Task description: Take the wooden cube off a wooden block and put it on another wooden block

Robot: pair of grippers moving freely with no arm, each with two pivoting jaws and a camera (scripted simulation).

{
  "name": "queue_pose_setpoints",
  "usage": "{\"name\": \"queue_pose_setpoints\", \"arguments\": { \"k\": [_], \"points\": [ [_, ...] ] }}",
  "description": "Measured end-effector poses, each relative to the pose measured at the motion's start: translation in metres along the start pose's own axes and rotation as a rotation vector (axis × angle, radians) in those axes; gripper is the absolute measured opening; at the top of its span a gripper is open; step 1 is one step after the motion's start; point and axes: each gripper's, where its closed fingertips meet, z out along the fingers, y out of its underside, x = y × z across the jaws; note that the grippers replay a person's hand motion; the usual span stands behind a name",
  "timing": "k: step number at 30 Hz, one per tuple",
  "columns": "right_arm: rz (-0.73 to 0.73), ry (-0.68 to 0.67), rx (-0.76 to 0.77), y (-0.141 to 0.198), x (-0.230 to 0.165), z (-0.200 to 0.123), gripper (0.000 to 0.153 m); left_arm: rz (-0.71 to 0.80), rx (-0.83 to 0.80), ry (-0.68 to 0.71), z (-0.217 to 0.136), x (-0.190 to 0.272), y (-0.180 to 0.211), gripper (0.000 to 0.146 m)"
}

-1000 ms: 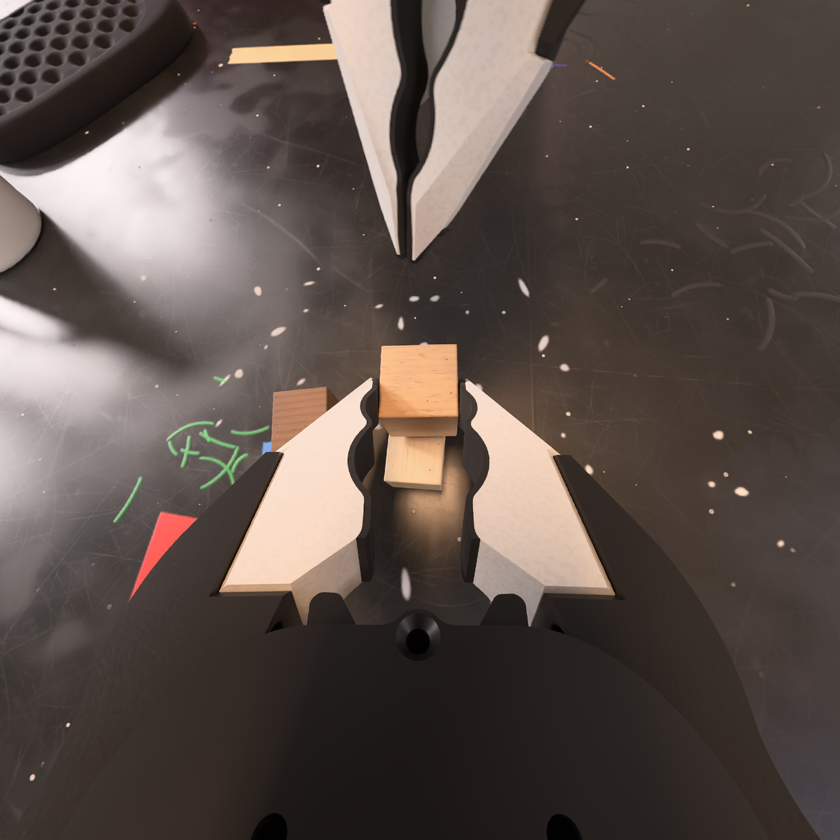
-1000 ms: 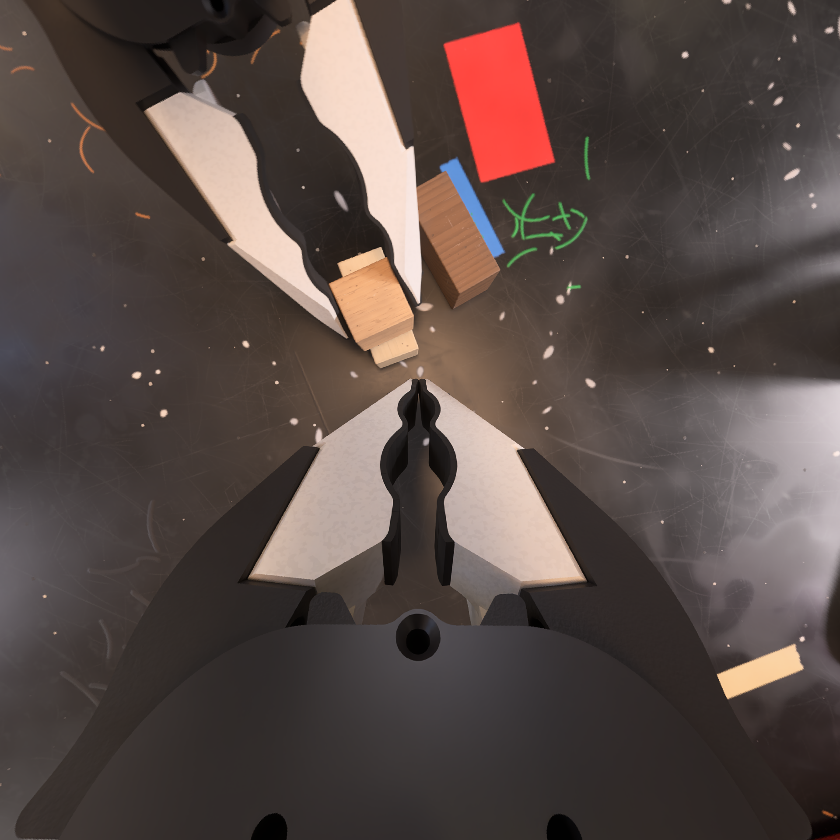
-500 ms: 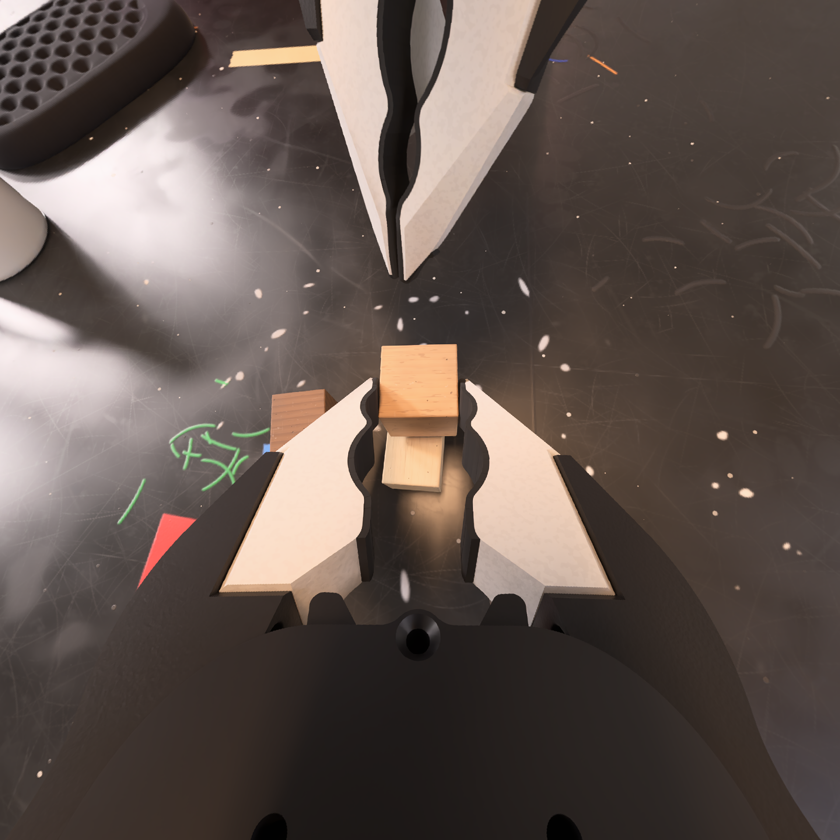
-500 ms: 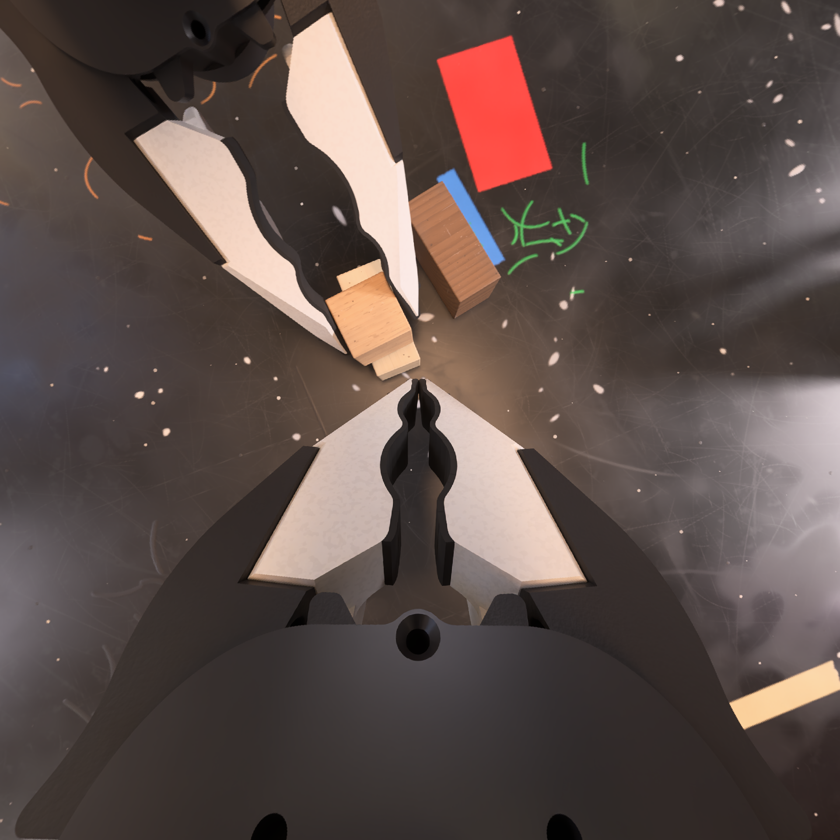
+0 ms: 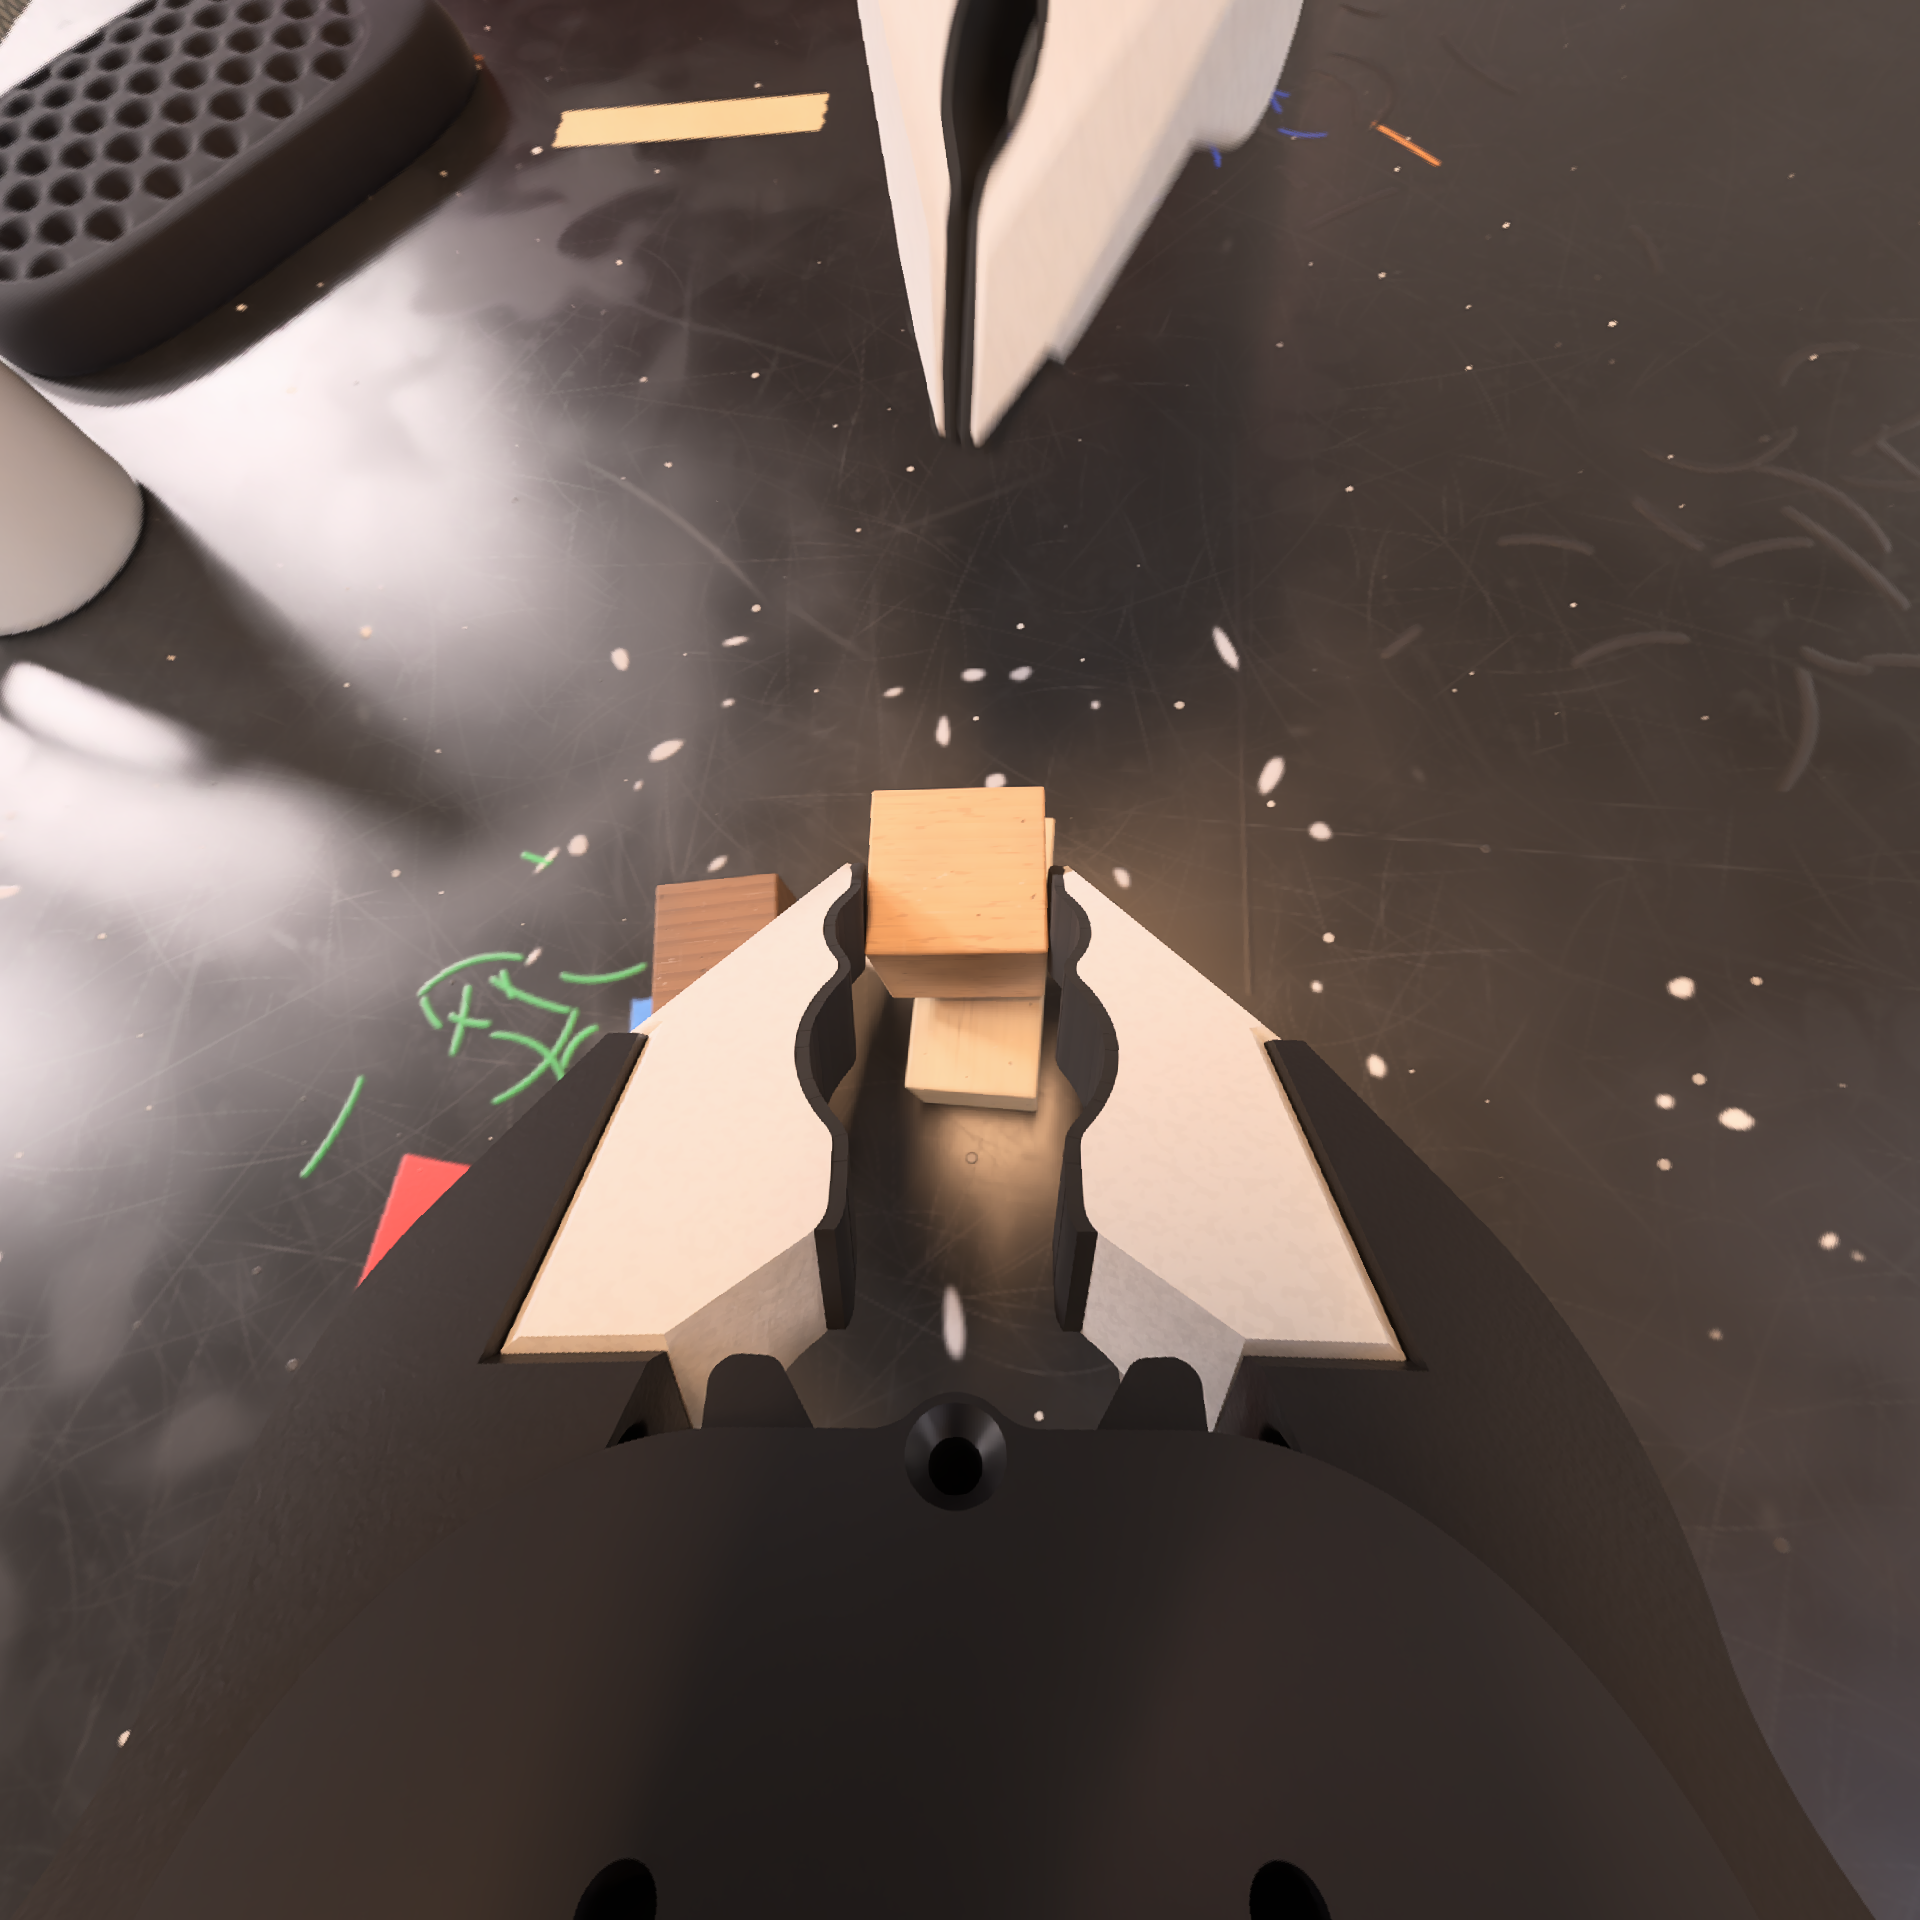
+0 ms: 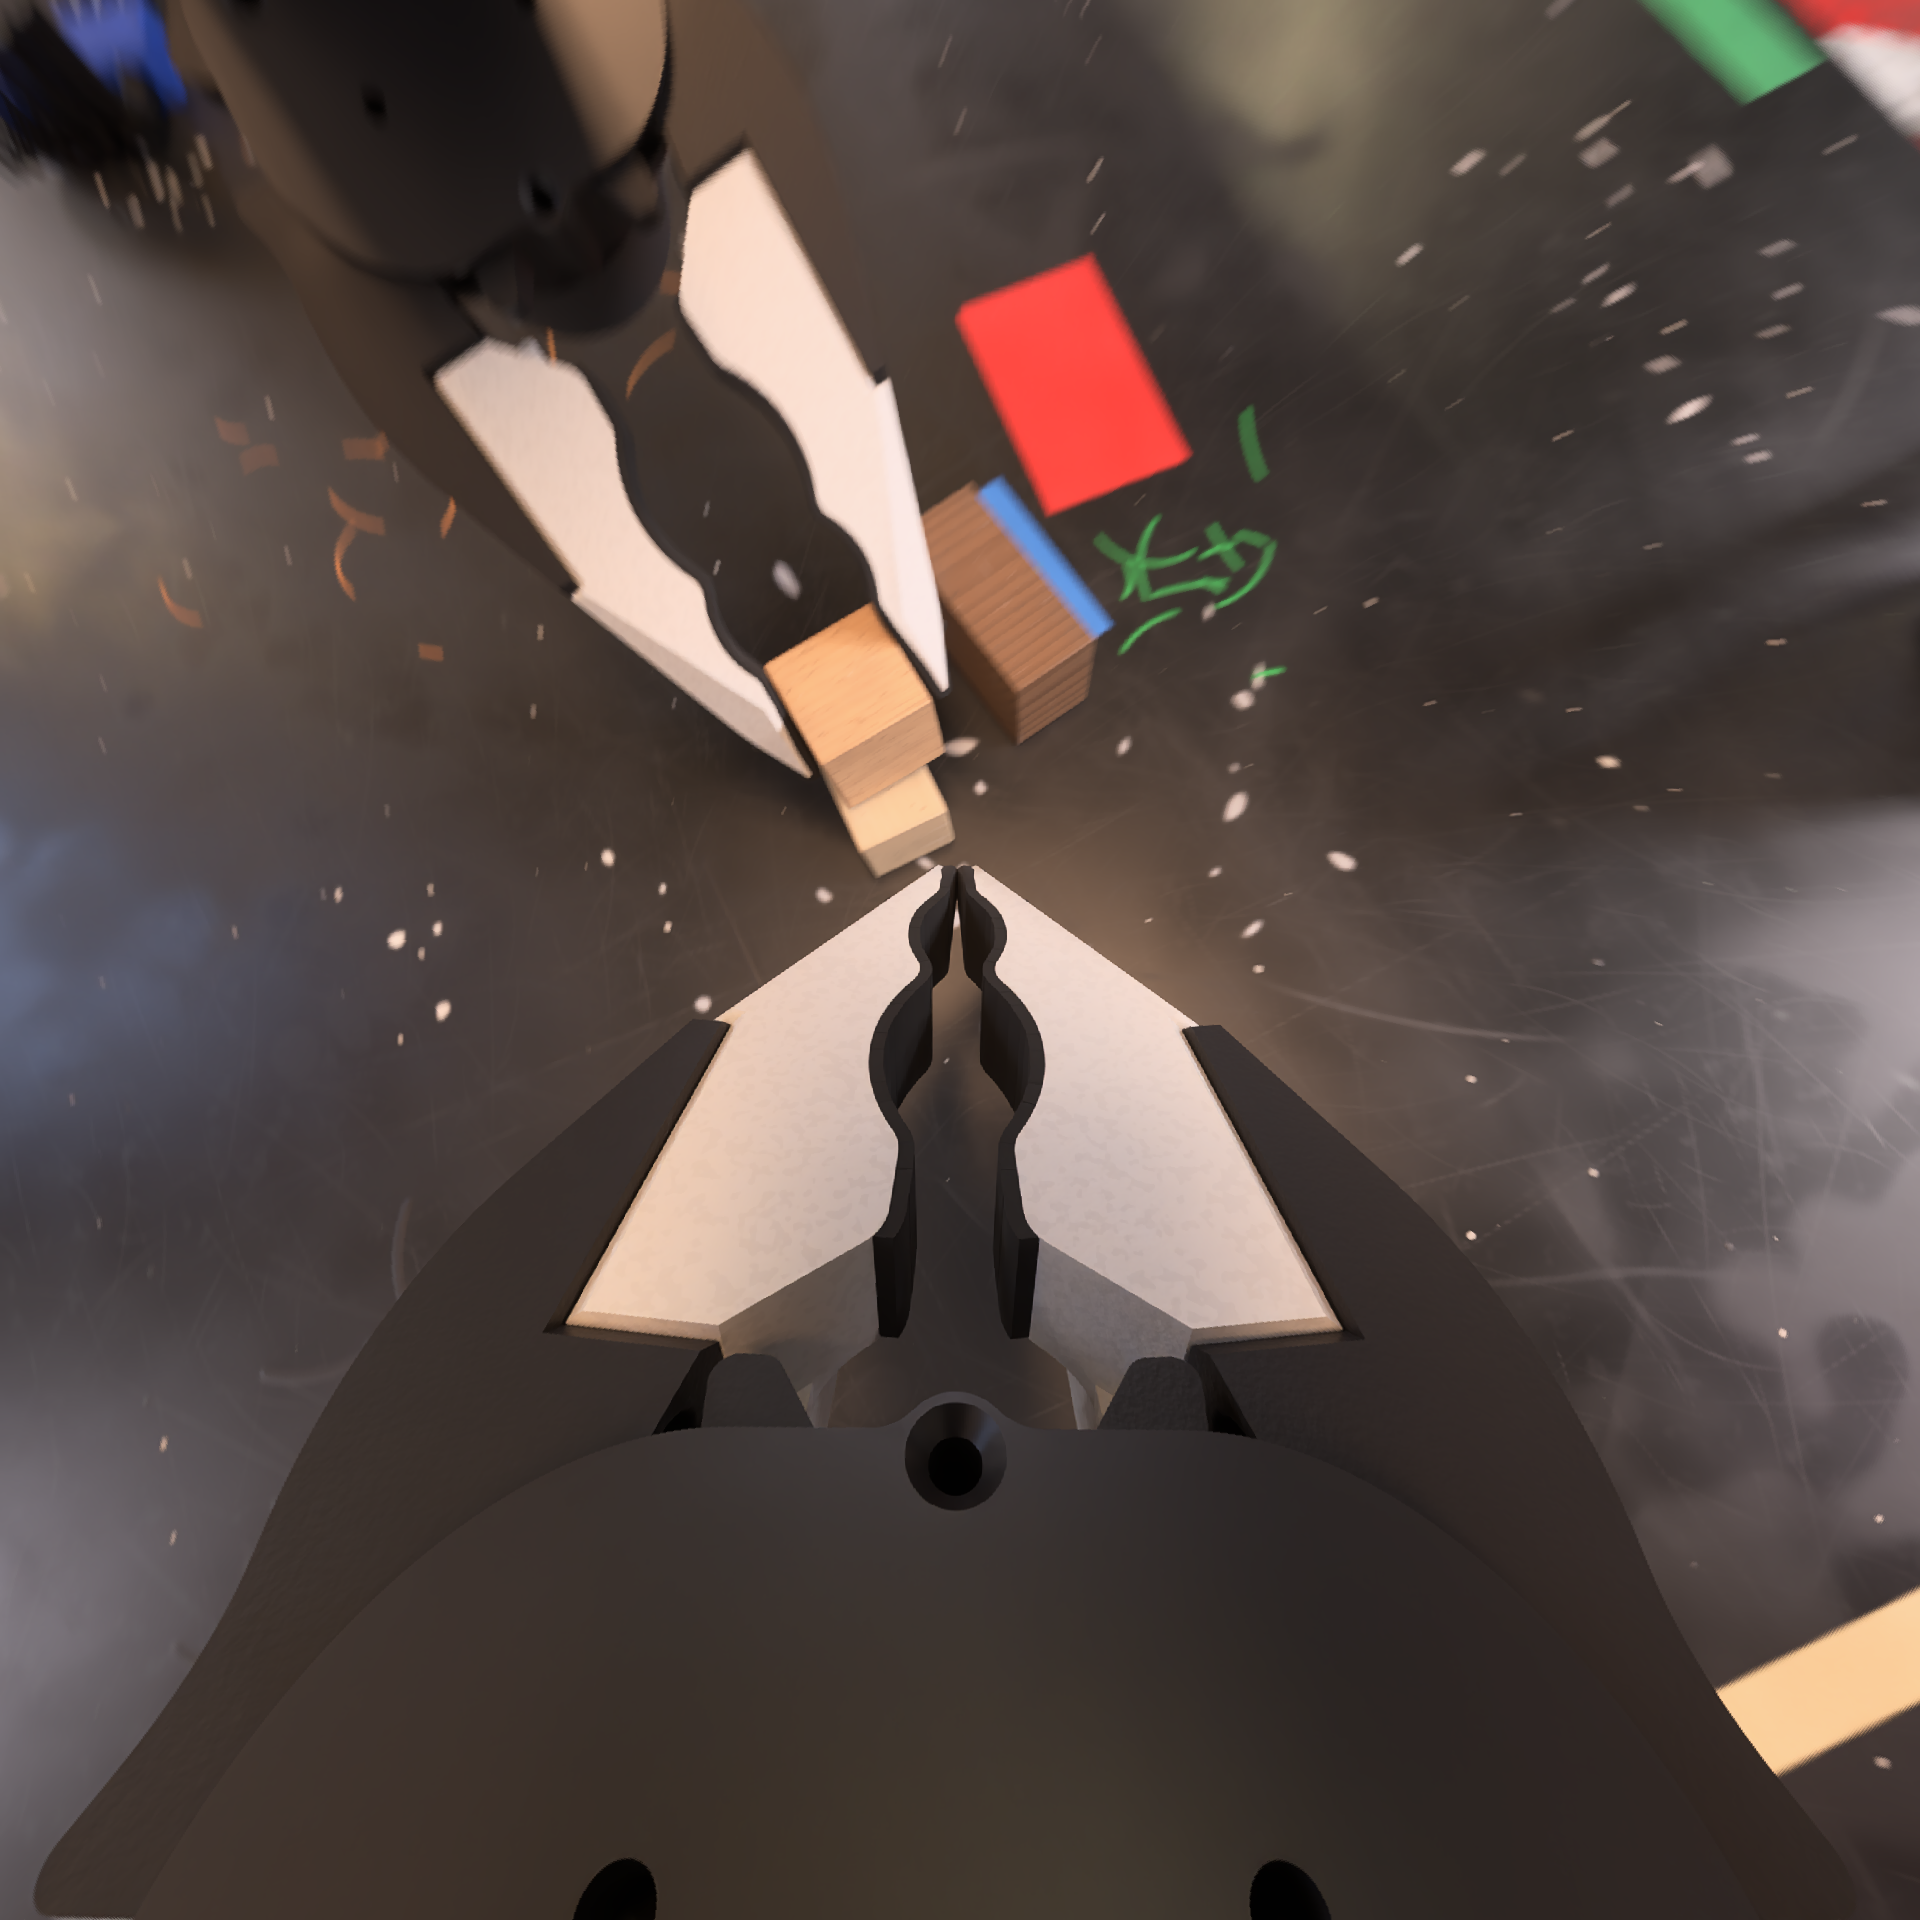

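Observation:
A light wooden cube [image 5: 956, 873] sits over a pale flat wooden block [image 5: 971, 1049] on the dark table. My left gripper [image 5: 956, 883] is shut on the cube, one fingertip against each side. The cube [image 6: 852, 691] and the pale block [image 6: 902, 831] under it also show in the right wrist view, with the left gripper [image 6: 873, 717] around the cube. A dark brown wooden block [image 5: 717, 920] lies just left of the left finger, and shows in the right wrist view too [image 6: 1013, 613]. My right gripper [image 6: 956, 873] is shut and empty, pointing at the stack from the far side [image 5: 961, 436].
A dark perforated object [image 5: 177, 156] and a white cylinder [image 5: 52, 520] stand at the far left. A tan strip [image 5: 691, 116], a red rectangle [image 6: 1070, 384], a blue strip [image 6: 1044, 556] and green scribbles [image 6: 1184, 571] lie flat on the table.
My right gripper has drawn back from the stack and its view is blurred by motion. More of the pale block shows below the cube. The left gripper's hold on the cube is unchanged.

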Motion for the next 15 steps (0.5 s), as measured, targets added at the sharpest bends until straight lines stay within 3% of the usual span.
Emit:
{"name": "queue_pose_setpoints", "arguments": {
  "k": [3,8,11,13,15],
  "points": [
    [0.039,0.055,0.186,-0.01,0.019,-0.019,0.0,0.016,0.001,-0.028,-0.001,-0.007,0.001,0.034],
    [-0.04,0.239,0.431,-0.019,0.066,-0.029,0.0,0.103,0.011,-0.163,-0.007,-0.028,0.0,0.034],
    [-0.002,0.207,0.59,-0.031,0.087,-0.025,0.0,0.143,0.004,-0.242,-0.01,-0.04,0.001,0.034],
    [0.03,0.149,0.655,-0.039,0.1,-0.019,0.016,0.151,0.004,-0.265,-0.011,-0.045,0.002,0.034],
    [0.024,0.141,0.683,-0.045,0.111,-0.013,0.02,0.156,0.004,-0.28,-0.011,-0.048,0.003,0.034]
  ]
}}
